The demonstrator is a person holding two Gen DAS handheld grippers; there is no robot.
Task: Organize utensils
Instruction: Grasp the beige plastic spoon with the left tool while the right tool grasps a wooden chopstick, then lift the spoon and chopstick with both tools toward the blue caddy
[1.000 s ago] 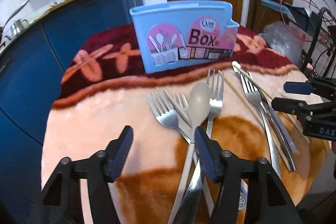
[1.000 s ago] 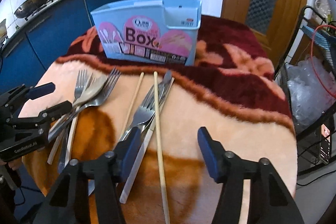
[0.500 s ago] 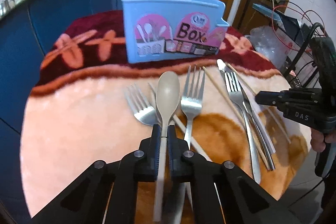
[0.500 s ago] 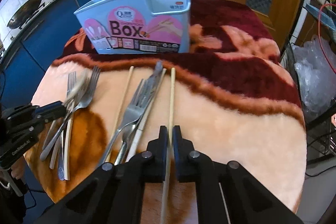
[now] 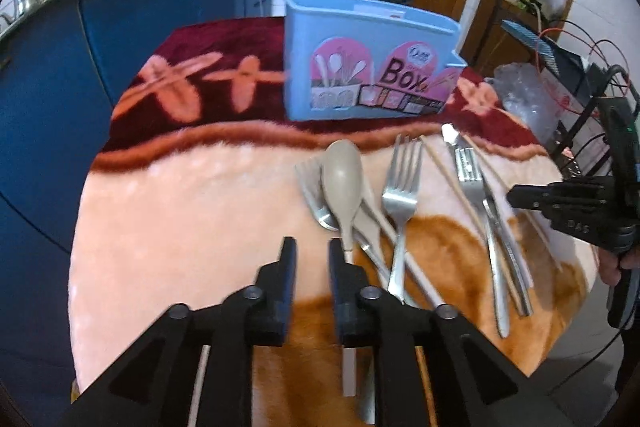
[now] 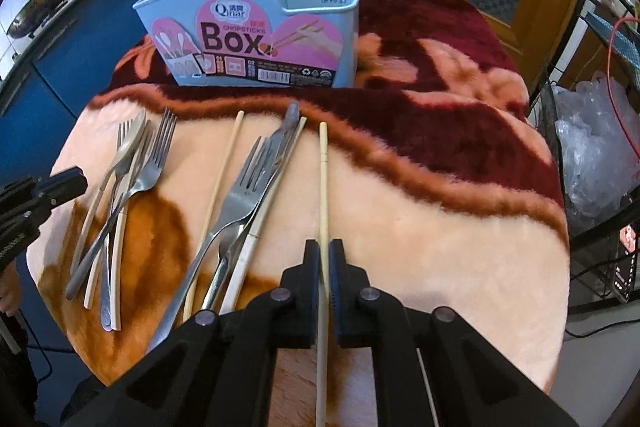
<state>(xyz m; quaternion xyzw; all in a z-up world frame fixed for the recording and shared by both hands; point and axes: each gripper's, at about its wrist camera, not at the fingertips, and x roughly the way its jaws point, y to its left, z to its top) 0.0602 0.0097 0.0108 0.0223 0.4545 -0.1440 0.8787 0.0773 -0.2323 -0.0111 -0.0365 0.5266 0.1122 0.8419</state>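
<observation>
Having been released, the beige spoon [image 5: 342, 183] lay beside parted left tongs [image 5: 312, 254]; a chopstick [image 6: 323, 187] stayed clamped in right tongs [image 6: 324, 255].

L claw [image 5: 312, 255] jaws slightly apart; R claw [image 6: 324, 258] clamped, low, level.

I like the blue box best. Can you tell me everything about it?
The blue box looks like smooth plastic. It stands upright on the dark red part of the blanket, behind the forks. Its pink label says "Box" with spoon and chopstick pictures. The open top has a lower section at one end. No gripper touches it.
</observation>
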